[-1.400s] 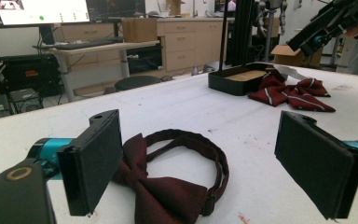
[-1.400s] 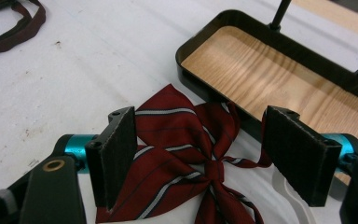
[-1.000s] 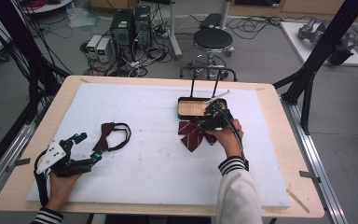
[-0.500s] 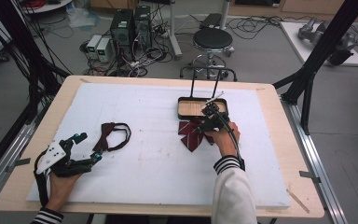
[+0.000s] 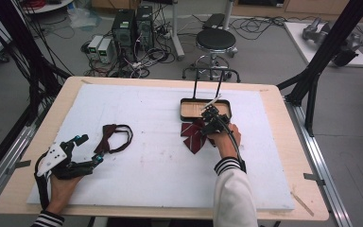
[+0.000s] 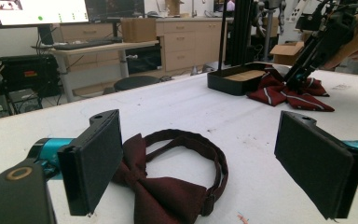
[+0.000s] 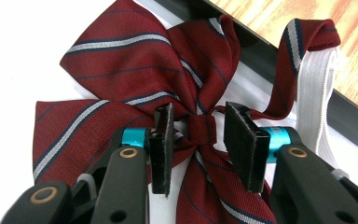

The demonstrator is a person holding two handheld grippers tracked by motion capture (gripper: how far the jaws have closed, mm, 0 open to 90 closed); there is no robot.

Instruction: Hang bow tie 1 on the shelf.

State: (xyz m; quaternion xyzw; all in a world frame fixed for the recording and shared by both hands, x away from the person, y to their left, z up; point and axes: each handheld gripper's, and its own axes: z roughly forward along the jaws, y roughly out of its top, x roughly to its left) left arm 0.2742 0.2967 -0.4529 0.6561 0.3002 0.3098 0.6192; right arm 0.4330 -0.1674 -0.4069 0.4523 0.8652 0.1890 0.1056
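Now | right tongs (image 7: 196, 140) closing around striped bow's (image 7: 135, 88) knot — beside tray rim (image 5: 189, 100) | left tongs (image 6: 196, 163) spread

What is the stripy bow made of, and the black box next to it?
The stripy bow looks like woven cloth, dark red and slightly shiny, judging by its soft folds and fine weave; its white strap looks like ribbed elastic. The black box seems to be thin, hard metal or plastic, with a wood-looking bottom showing grain.

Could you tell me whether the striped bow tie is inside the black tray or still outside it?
Mostly outside: the striped bow tie lies on the white mat beside the black tray; its strap drapes over the rim.
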